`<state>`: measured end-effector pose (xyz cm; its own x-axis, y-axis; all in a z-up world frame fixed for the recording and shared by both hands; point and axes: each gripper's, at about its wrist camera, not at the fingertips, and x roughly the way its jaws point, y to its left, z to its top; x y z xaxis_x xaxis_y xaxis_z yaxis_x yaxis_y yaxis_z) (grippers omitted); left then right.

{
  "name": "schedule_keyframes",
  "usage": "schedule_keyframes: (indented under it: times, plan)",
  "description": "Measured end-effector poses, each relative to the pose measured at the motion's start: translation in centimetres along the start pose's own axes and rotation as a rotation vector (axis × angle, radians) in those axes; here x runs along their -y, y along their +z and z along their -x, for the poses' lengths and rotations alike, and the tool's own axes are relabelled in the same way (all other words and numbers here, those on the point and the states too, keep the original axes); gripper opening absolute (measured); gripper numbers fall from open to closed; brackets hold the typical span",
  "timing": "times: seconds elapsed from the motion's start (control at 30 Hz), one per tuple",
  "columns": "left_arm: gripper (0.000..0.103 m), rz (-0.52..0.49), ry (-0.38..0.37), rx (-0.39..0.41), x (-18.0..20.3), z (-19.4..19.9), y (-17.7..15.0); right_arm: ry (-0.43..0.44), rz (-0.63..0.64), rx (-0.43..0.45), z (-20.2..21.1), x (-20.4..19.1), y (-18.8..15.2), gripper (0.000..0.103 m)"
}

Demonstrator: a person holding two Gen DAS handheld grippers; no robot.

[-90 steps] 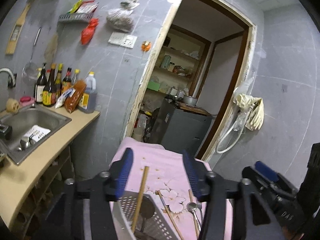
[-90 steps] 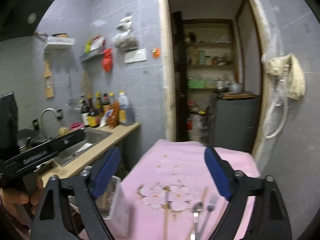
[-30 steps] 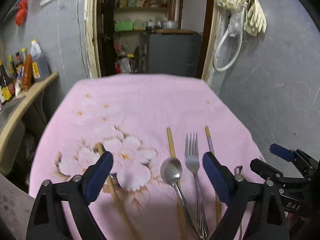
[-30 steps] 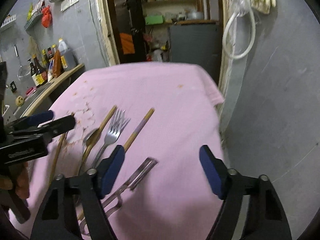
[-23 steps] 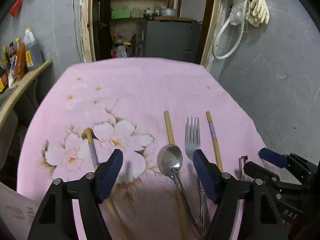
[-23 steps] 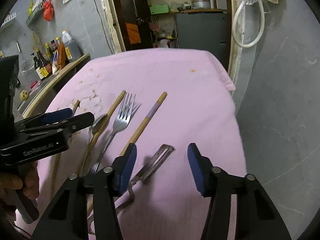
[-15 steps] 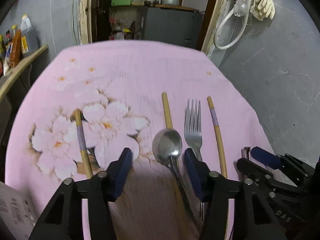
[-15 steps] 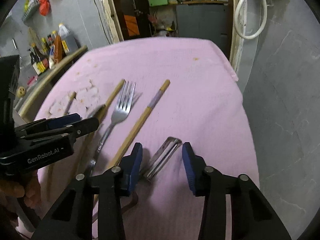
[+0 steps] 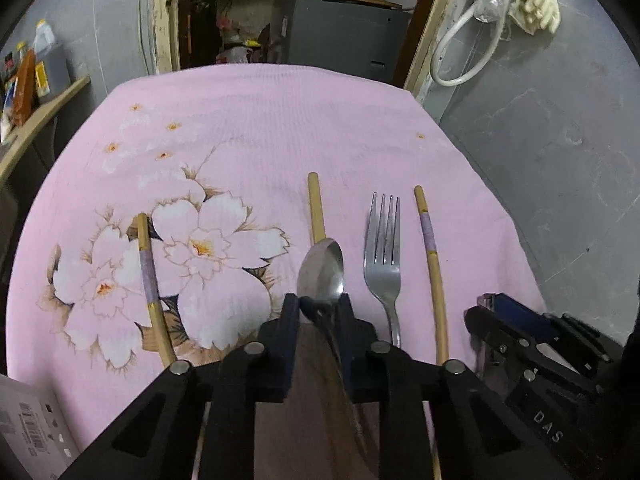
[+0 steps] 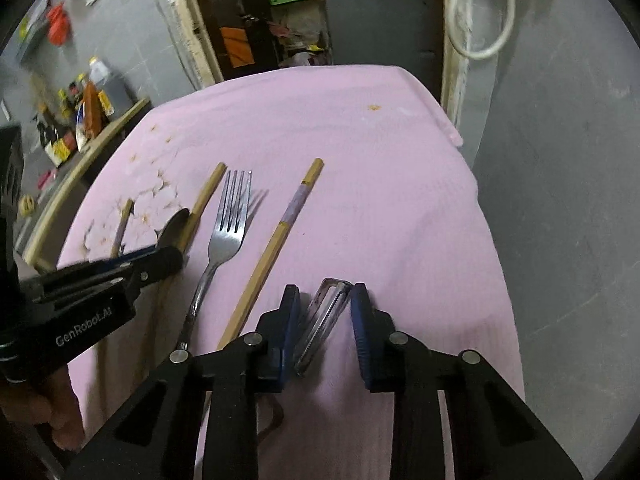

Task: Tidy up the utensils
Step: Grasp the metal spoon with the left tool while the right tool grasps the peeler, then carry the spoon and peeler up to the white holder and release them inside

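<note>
Utensils lie on a pink flowered cloth (image 9: pixel 280 112). My left gripper (image 9: pixel 318 304) is shut on the neck of a steel spoon (image 9: pixel 322 268), whose bowl points away. Under the spoon lies a wooden chopstick (image 9: pixel 316 208). A fork (image 9: pixel 382 248) and a second chopstick (image 9: pixel 430 252) lie to its right, a third chopstick (image 9: pixel 148 276) to its left. My right gripper (image 10: pixel 325 300) is closed around the head of a metal peeler (image 10: pixel 326 312) on the cloth. The fork (image 10: pixel 228 224) and chopstick (image 10: pixel 280 236) also show in the right wrist view.
A white utensil basket corner (image 9: pixel 32 428) sits at the near left. A wooden counter with bottles (image 10: pixel 80 120) runs along the left. A doorway with a dark cabinet (image 9: pixel 340 36) is beyond the table. A grey wall (image 9: pixel 560 120) stands close on the right.
Both grippers came down to the cloth and closed: the left one onto the spoon's neck, the right one around the peeler head.
</note>
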<state>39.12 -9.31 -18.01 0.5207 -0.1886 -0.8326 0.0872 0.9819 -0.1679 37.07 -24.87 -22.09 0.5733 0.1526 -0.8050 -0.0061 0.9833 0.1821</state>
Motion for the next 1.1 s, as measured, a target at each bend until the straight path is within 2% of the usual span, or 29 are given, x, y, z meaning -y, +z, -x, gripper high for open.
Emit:
schedule_keyframes:
  times: [0.13, 0.27, 0.5, 0.6, 0.87, 1.1]
  plan:
    - [0.008, 0.038, -0.023, 0.011, -0.7, 0.9, 0.3, 0.070, -0.094, -0.007, 0.5, 1.0, 0.0, 0.019]
    - [0.006, 0.044, -0.042, 0.051, -1.3, 2.7, 0.3, 0.099, -0.113, 0.036, 2.2, 1.2, -0.2, 0.018]
    - [0.003, 0.066, -0.074, 0.110, -2.2, 5.9, -0.6, 0.118, -0.078, 0.114, 5.3, 0.3, -0.2, 0.015]
    - [0.003, 0.048, -0.082, 0.110, -2.2, 6.7, -1.2, 0.118, -0.061, 0.140, 6.9, -0.6, -0.4, 0.014]
    - [0.003, 0.077, -0.143, 0.134, -2.6, 9.2, -2.8, 0.128, -0.020, 0.207, 10.9, -1.3, -1.1, 0.013]
    - [0.003, 0.090, -0.209, 0.238, -2.9, 14.3, -2.7, 0.123, 0.051, 0.300, 15.0, -3.5, -1.6, 0.011]
